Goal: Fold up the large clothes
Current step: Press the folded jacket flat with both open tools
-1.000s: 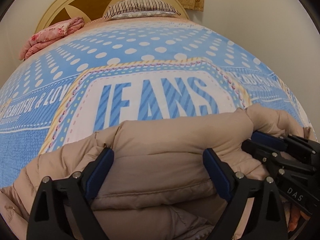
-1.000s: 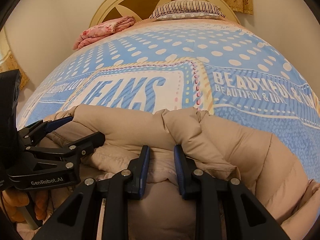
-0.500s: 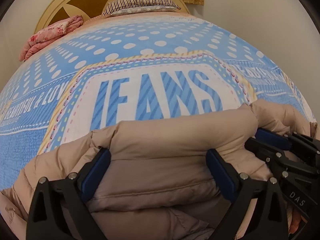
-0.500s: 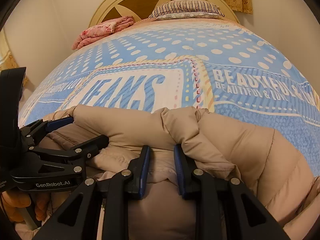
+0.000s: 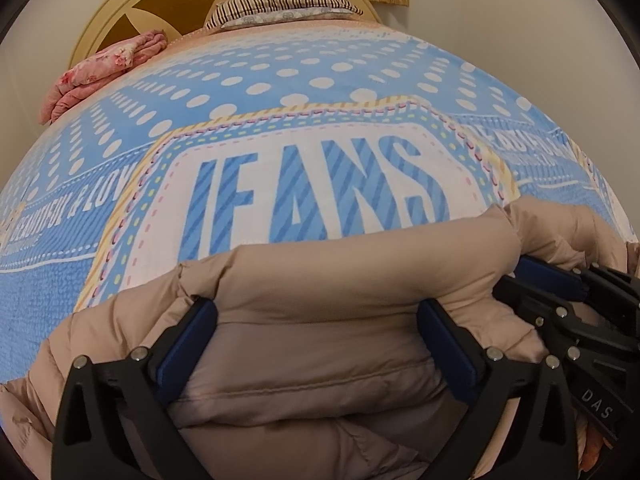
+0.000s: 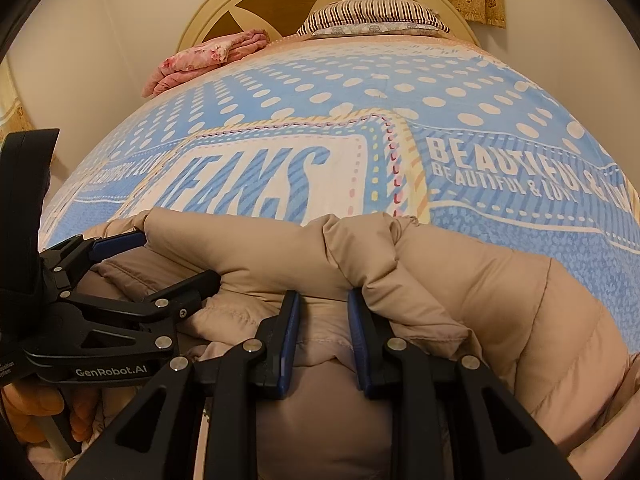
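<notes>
Altogether, one bed [image 6: 520,128] carried one blue dotted blanket [image 5: 280,80] printed "JEANS" and "BEAUTIFUL & LOVE", with one beige puffer jacket [image 5: 320,320] bunched at its near end. Farther back lay one striped pillow [image 6: 372,14] and one pink folded cloth [image 6: 200,60]. Two tools: left hand-held gripper [image 5: 316,340], marked "GenRobot.AI", spread wide over the jacket; right hand-held gripper [image 6: 322,320] pinched a jacket fold.

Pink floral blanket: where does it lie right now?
The pink floral blanket lies folded at the bed's far-left corner, against the headboard, left of the striped pillow.
</notes>
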`<action>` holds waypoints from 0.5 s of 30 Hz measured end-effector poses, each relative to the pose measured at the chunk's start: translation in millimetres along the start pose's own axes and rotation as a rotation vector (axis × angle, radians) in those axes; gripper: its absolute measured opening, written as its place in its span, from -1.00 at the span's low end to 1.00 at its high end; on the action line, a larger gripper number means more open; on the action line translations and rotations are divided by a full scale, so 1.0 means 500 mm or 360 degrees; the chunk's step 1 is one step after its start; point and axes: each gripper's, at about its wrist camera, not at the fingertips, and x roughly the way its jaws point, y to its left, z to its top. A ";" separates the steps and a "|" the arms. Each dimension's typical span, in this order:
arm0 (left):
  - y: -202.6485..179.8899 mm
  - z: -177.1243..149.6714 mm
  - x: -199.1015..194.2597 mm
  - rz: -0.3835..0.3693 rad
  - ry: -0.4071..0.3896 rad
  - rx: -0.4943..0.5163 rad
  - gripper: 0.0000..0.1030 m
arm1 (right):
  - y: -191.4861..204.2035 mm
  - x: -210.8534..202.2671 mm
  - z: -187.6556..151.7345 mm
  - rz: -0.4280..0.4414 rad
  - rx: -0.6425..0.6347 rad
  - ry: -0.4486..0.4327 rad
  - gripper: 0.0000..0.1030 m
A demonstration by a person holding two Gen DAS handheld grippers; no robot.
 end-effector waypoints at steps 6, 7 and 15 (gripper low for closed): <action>-0.008 0.003 0.004 0.0038 0.0015 0.0017 1.00 | 0.005 0.003 0.002 -0.0020 -0.0014 0.0019 -0.50; -0.010 0.004 0.003 0.0052 0.0015 0.0017 1.00 | 0.009 0.003 0.003 -0.0032 -0.0021 0.0024 -0.50; 0.005 0.006 -0.124 -0.0064 -0.0117 -0.0003 0.94 | 0.024 -0.058 0.044 -0.0143 -0.0125 0.0022 -0.13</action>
